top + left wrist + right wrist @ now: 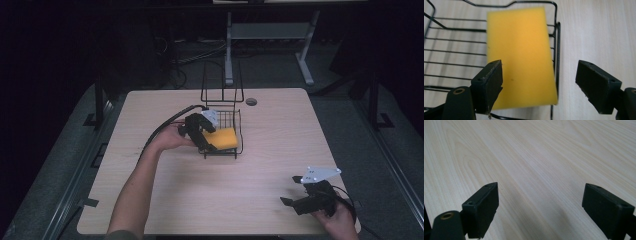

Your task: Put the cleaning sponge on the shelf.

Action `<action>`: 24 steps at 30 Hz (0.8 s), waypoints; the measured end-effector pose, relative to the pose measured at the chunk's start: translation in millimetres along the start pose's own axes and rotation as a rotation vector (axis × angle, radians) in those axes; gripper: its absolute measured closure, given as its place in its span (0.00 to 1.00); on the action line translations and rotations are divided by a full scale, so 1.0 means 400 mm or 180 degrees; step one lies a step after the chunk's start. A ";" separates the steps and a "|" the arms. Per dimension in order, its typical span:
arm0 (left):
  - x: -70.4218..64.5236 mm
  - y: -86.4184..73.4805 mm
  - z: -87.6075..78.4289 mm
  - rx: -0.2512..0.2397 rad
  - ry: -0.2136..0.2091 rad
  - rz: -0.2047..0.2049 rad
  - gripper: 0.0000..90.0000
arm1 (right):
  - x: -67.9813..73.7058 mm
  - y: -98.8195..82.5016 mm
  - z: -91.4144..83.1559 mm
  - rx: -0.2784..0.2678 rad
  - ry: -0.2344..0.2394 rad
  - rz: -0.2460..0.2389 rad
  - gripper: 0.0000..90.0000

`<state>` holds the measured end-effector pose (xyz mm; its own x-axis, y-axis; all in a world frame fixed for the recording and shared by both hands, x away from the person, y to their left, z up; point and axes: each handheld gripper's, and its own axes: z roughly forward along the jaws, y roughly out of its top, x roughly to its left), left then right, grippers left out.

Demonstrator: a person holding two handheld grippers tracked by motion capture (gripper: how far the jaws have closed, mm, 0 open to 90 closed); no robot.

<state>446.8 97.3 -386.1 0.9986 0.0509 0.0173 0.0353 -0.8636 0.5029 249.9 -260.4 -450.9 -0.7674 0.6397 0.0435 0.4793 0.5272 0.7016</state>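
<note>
A yellow sponge (223,137) lies flat in a black wire basket (238,131) near the middle of the table. In the left gripper view the sponge (520,55) rests against the basket's side rim (557,57). My left gripper (210,143) hovers over the basket's near end, open, its jaws wide apart just above the sponge's near edge (539,87). My right gripper (292,191) is held low at the table's near right corner, open, with bare wood between its jaws (540,205).
The basket has a tall wire handle (221,82) at its far end. A round cable hole (251,101) sits in the light wood table (280,145) behind it. A grey desk frame (272,37) stands on the floor beyond.
</note>
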 end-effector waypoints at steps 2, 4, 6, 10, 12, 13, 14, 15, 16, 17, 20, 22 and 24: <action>-0.011 -0.002 -0.003 0.0006 0.0012 0.0051 0.23 | 0.000 0.000 0.001 0.0005 -0.0001 0.0008 0.15; -0.017 -0.007 -0.007 -0.0050 0.0012 0.0064 0.24 | 0.000 0.001 0.001 0.0004 -0.0001 0.0007 0.15; -0.023 -0.014 -0.007 -0.0061 0.0016 0.0048 0.24 | 0.000 0.000 0.000 -0.0002 0.0001 0.0007 0.15; -0.038 -0.015 -0.009 -0.0001 0.0000 0.0079 0.23 | -0.002 0.000 -0.001 0.0004 -0.0004 0.0024 0.15; -0.048 -0.018 -0.015 -0.0069 0.0029 0.0110 0.23 | -0.002 -0.001 -0.001 0.0007 -0.0010 0.0023 0.15; -0.051 -0.021 -0.017 -0.0085 0.0025 0.0088 0.24 | -0.003 -0.001 -0.001 0.0009 -0.0010 0.0025 0.15; -0.052 -0.024 -0.018 -0.0083 0.0027 0.0096 0.24 | -0.003 -0.001 -0.001 0.0012 -0.0009 0.0027 0.15; -0.056 -0.027 -0.018 -0.0086 0.0035 0.0079 0.24 | -0.003 -0.001 -0.001 0.0012 -0.0010 0.0027 0.15; -0.058 -0.030 -0.019 -0.0066 0.0019 0.0089 0.23 | -0.003 -0.001 -0.001 0.0013 -0.0010 0.0029 0.15; -0.062 -0.031 -0.018 -0.0040 -0.0004 0.0076 0.23 | -0.003 -0.001 -0.001 0.0014 -0.0010 0.0032 0.15; -0.079 -0.036 -0.020 -0.0077 0.0011 0.0134 0.23 | -0.004 -0.002 -0.002 0.0008 -0.0019 0.0034 0.15; -0.086 -0.040 -0.022 -0.0093 0.0014 0.0133 0.24 | -0.004 -0.002 -0.002 0.0010 -0.0020 0.0038 0.15; -0.094 -0.046 -0.024 -0.0068 -0.0005 0.0128 0.24 | -0.004 -0.002 -0.002 0.0015 -0.0020 0.0036 0.15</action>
<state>408.2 115.9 -387.7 0.9992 0.0155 0.0366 -0.0058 -0.8540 0.5203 250.5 -262.3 -451.0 -0.7593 0.6491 0.0469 0.4899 0.5227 0.6977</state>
